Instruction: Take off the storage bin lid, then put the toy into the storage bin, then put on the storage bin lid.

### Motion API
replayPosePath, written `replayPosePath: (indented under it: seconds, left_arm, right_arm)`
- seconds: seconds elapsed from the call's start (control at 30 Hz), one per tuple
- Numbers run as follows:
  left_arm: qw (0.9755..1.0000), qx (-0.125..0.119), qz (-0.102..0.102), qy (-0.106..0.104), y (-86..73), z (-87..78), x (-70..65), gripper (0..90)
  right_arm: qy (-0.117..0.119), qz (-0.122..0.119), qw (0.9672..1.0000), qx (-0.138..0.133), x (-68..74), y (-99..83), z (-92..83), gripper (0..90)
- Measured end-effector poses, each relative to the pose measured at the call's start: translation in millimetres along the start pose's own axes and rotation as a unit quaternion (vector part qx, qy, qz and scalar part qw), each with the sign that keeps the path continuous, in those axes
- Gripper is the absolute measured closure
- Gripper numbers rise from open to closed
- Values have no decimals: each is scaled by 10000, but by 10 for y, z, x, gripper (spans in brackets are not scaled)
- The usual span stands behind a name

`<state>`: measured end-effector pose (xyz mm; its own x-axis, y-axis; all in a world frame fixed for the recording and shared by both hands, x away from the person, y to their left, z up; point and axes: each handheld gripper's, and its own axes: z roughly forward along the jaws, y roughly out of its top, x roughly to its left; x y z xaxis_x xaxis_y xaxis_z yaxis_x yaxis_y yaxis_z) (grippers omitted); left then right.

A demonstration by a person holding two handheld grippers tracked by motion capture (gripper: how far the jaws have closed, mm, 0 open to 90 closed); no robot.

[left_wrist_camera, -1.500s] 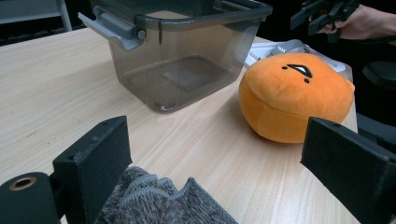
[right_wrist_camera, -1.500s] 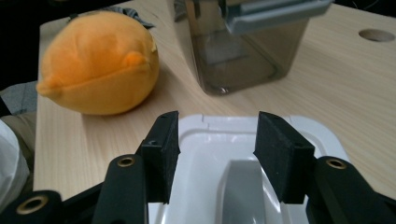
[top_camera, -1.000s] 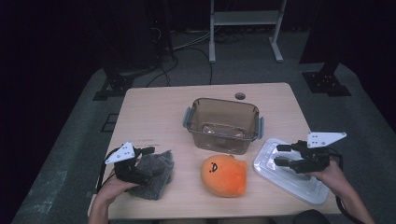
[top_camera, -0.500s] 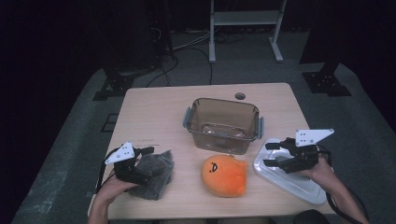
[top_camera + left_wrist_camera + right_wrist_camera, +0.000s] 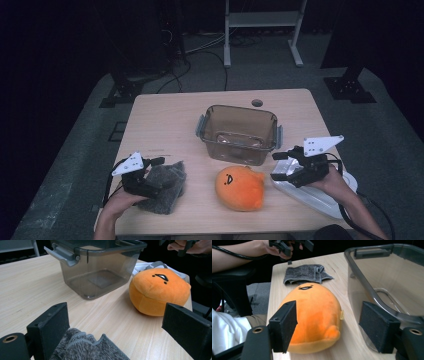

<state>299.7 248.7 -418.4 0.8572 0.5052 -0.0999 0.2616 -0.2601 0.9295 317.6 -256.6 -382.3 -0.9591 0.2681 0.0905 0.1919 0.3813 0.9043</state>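
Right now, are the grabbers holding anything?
No. The right gripper is open, aimed at the orange plush toy. The left gripper is open over the grey cloth, not pinching it.

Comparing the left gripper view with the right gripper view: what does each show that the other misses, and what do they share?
Left gripper view alone: the white lid behind the orange plush toy, and the toy's face from the front. Right gripper view alone: the whole grey cloth lying flat, and the person's white sleeve. Both share the plush toy, the clear bin, part of the cloth and the wooden table.
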Motion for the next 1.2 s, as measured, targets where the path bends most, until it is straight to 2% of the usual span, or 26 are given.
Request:
replayPosePath:
  seconds: [0.33,0.87,1.2]
  left_arm:
    - [10000,-13,-31,8,-10,-13,10,61]
    - [10000,-43,-3,0,-1,-40,8,61]
    - [10000,-26,21,-19,5,-38,1,61]
  right_arm:
    - [151,12,9999,22,49,111,161,232]
    - [473,-232,9985,151,162,289,493,223]
    - [553,-264,9977,302,167,284,675,222]
